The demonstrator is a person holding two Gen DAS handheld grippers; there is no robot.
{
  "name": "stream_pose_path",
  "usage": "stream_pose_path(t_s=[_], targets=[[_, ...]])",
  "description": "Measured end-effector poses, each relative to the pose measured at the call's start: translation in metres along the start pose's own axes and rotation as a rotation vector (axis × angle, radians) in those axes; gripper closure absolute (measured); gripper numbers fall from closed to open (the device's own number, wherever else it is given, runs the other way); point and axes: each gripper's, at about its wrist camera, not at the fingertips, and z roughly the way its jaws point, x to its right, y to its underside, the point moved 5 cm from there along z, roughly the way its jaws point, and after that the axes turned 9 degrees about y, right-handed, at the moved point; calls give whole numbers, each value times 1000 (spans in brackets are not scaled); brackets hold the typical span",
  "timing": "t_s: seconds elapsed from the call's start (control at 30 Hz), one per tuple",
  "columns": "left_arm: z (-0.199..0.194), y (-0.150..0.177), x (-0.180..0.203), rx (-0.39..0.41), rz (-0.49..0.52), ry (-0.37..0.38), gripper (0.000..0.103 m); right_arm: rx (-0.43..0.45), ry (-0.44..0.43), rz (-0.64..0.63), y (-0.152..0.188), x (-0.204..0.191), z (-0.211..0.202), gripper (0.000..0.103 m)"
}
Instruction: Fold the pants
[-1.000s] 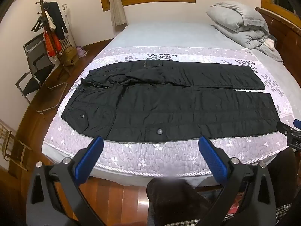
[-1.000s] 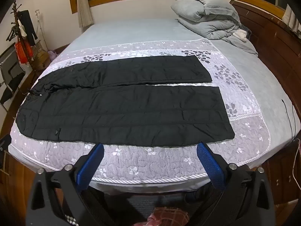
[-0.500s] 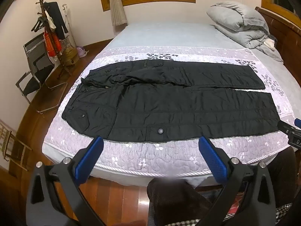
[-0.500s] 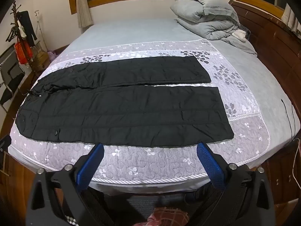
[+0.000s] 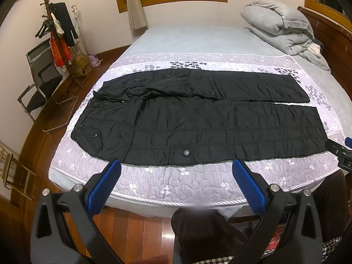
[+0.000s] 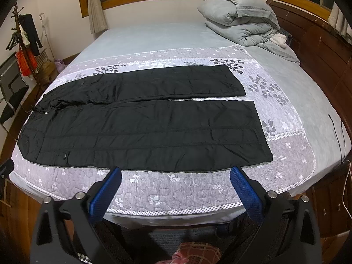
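The black pants (image 5: 198,118) spread flat across the bed (image 5: 193,41) look soft, light, quilted and a little slick, so I'd pinch waistband and hem edges, my left gripper (image 5: 176,171) and right gripper (image 6: 175,178) jaws wide open, empty, short of them—nothing changed since a second ago.

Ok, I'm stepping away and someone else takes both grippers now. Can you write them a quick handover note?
Left gripper: open, holding nothing, short of the bed's near edge.
Right gripper: open, holding nothing, also short of the edge.
Pants: spread flat on the quilt, waist to the left, legs side by side with cuffs to the right.
Done: no fold shows.
Left: all of the folding.
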Motion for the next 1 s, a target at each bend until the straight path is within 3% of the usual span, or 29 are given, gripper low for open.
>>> stream_pose_path(t_s=[1.0], targets=[[6,-1,11,1,21,43,3,22,6,7,-5,6,-5,3]])
